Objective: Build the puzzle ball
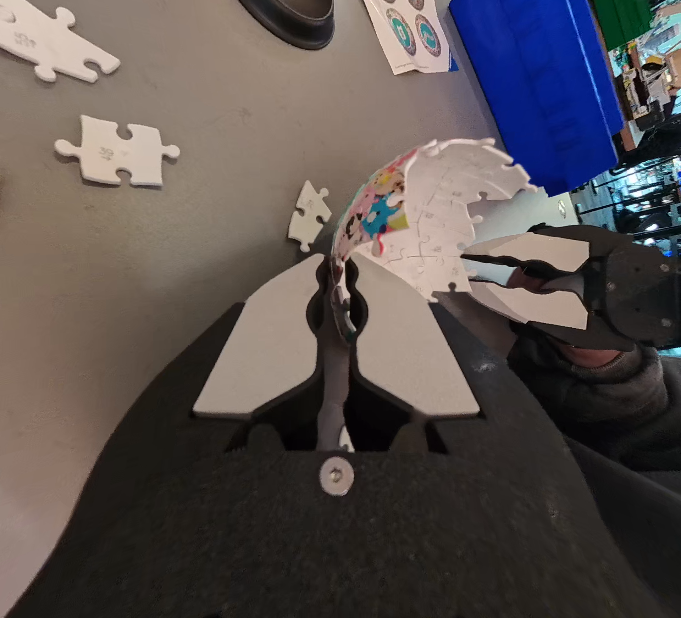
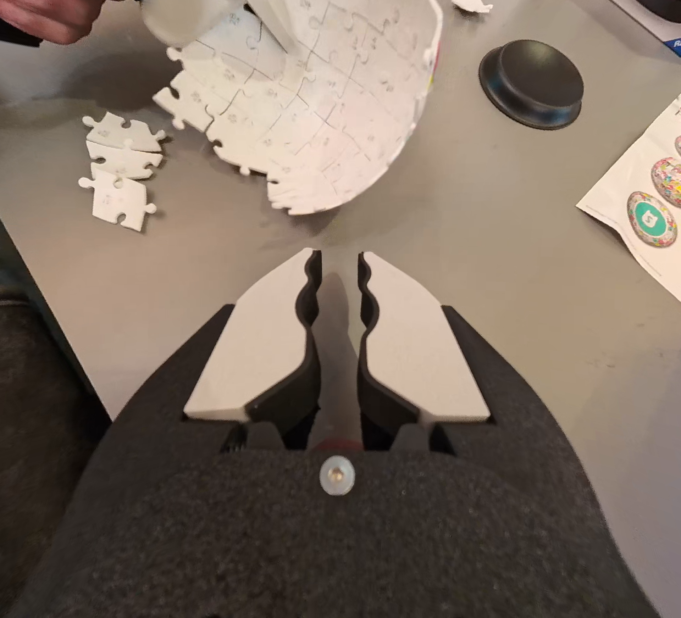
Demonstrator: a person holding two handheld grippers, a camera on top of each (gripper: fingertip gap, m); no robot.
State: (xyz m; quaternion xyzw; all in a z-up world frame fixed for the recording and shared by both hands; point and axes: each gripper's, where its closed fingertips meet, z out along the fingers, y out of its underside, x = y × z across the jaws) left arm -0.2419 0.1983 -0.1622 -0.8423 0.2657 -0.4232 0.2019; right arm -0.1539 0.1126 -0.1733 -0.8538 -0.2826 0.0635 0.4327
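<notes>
1. Blue bin (image 1: 534, 58) at the far table edge: smooth plastic, side wall facing the camera, contents hidden from this angle.
2. Black stand (image 2: 532, 84), round, shallow-dished, matte; nothing sits in it. The left wrist view cuts off its top.
3. Puzzle shell (image 1: 423, 217): a curved, part-built section of the ball, held up off the grey table (image 1: 221, 158). The outer face is printed in bright cartoon colours; the inner face is plain white with faint printed marks and piece seams. The edges are ragged with knobs and sockets.
4. Left tongs (image 1: 337, 268): clamped on the shell's lower rim, which runs down between the wavy black pads. White fingers, black foam-like body.
5. Right tongs (image 2: 339, 261): parted by a narrow gap, nothing between them, tips just beside the shell's free edge in the left wrist view; contact there cannot be judged.
6. Loose pieces (image 2: 118, 165): flat-looking white backs up, three clustered near the shell, possibly interlocked; others lie scattered on the table.
7. Instruction sheet (image 2: 641, 213): glossy paper printed with coloured ovals, cut off at the frame edge.
8. The left tongs appear blurred in the right wrist view, along with part of a hand (image 2: 44, 0).
</notes>
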